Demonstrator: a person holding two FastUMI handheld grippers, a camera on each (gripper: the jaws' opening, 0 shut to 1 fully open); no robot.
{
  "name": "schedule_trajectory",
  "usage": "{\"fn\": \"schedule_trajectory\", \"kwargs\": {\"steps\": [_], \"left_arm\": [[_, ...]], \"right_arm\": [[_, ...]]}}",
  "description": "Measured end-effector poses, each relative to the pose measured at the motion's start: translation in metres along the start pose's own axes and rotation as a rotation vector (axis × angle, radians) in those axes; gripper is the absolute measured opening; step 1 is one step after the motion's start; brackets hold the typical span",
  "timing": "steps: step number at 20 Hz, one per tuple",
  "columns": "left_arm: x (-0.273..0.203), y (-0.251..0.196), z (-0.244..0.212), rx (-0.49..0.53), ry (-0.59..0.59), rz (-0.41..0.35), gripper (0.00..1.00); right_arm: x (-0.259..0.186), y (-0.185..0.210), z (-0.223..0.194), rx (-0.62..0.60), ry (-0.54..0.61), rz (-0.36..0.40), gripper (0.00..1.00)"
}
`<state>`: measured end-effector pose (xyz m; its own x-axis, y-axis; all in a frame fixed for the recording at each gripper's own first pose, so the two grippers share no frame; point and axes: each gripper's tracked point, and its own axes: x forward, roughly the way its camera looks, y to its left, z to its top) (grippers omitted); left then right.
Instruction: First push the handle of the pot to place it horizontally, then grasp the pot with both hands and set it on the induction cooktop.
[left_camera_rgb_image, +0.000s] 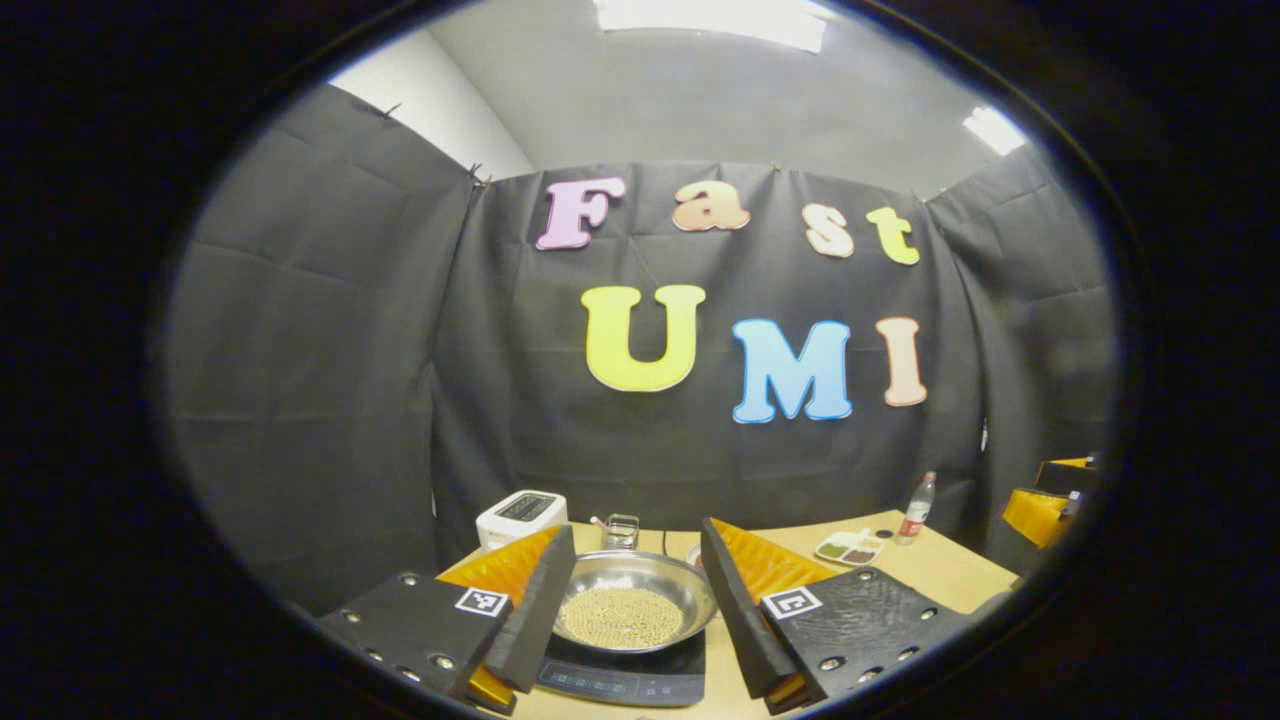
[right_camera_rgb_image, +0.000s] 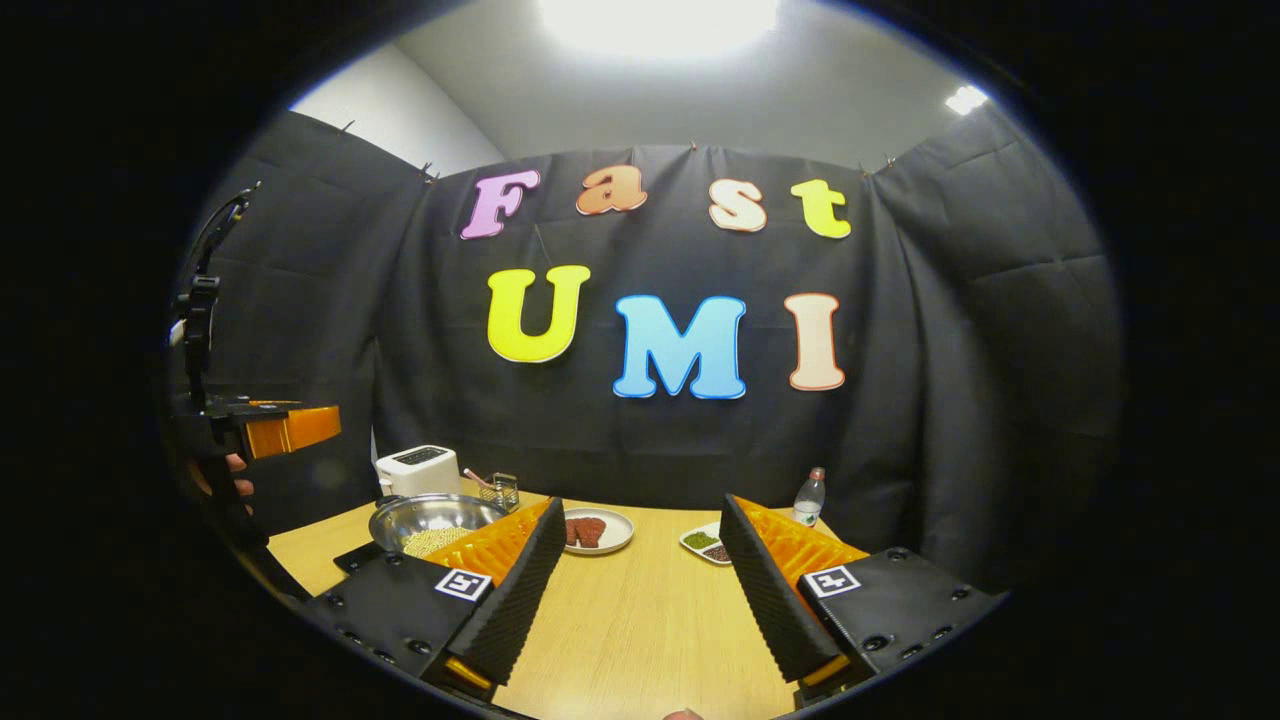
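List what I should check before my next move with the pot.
1. Pot resting on the induction cooktop: ok.
2. Pale grains all inside the pot, none spilled around it: ok.
3. Left tongs open, holding nothing, pot ahead between the fingers: ok.
4. Right tongs open, empty, above the bare table, apart from the pot: ok.
5. Handle lying horizontal: cannot tell, it is hidden.
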<state>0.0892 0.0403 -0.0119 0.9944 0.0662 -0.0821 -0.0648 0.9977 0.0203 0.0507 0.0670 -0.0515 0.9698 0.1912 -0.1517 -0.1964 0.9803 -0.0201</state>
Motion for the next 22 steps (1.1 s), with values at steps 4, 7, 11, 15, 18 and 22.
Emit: {"fn": "schedule_trajectory", "kwargs": {"steps": [4,7,11,15,18,22], "left_arm": [[-0.049,-0.024,0.033,0.002,-0.057,-0.006,0.74],[-0.070,-0.033,0.050,0.007,-0.090,-0.007,0.73],[-0.088,-0.038,0.056,0.025,-0.110,-0.021,0.74],[-0.100,-0.029,0.058,0.039,-0.120,-0.031,0.73],[-0.100,-0.015,0.054,0.033,-0.104,-0.022,0.76],[-0.098,0.008,0.054,0.008,-0.096,0.001,0.76]], "right_arm": [[-0.036,-0.012,0.014,-0.016,-0.036,0.021,0.97],[-0.049,-0.021,0.024,0.007,-0.059,0.010,0.97],[-0.058,-0.031,0.035,0.063,-0.082,-0.023,0.98],[-0.063,-0.043,0.040,0.060,-0.090,-0.074,0.98],[-0.065,-0.044,0.042,0.056,-0.094,-0.105,0.98],[-0.065,-0.041,0.044,0.048,-0.096,-0.119,0.98]]}}
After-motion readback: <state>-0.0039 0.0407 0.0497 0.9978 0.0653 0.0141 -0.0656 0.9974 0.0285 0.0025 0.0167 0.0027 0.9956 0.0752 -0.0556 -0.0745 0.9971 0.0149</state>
